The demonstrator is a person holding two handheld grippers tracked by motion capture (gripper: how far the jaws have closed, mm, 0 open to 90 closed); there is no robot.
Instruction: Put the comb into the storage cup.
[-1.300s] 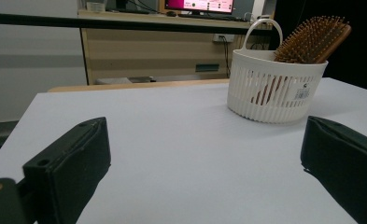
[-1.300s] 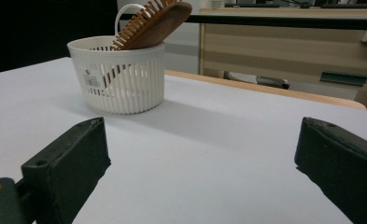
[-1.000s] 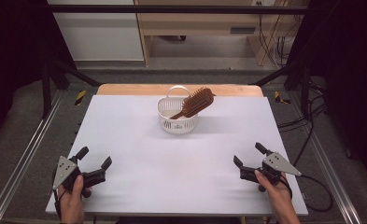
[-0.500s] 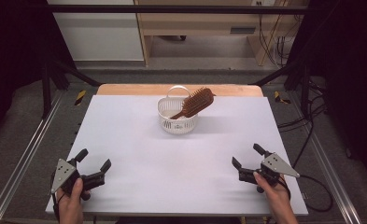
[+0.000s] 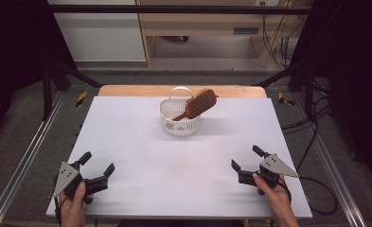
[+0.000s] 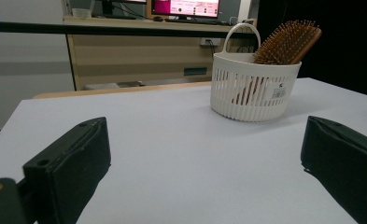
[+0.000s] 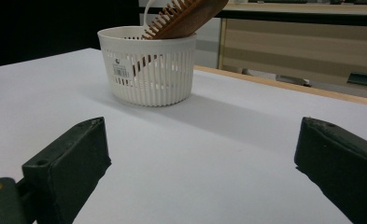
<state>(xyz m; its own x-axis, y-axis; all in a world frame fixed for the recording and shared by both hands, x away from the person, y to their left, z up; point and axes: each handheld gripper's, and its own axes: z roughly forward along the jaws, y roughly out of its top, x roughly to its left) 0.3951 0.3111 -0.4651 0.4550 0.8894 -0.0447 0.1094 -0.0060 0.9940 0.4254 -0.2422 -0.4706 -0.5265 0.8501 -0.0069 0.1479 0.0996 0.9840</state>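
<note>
Both claws spread, basket far across the bench.
My left claw (image 5: pixel 97 167) and right claw (image 5: pixel 246 157) rest near, holding nothing; the hairbrush (image 5: pixel 199 104) leans tilted in the white basket (image 5: pixel 180 124) at the far middle, open bench (image 5: pixel 174 165) between.

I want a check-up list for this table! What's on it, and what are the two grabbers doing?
Surface: white table, bare around the basket.
Job's things: white basket far from both grippers; brown hairbrush stands tilted in it, bristle head sticking over the rim.
Clutter: nothing seen.
Grippers: left gripper and right gripper sit at the near corners, jaws wide apart, holding nothing.
Cables: black cable trails from the right gripper off the table edge.
Surroundings: wooden desk with a monitor behind; metal rails beside the table.
</note>
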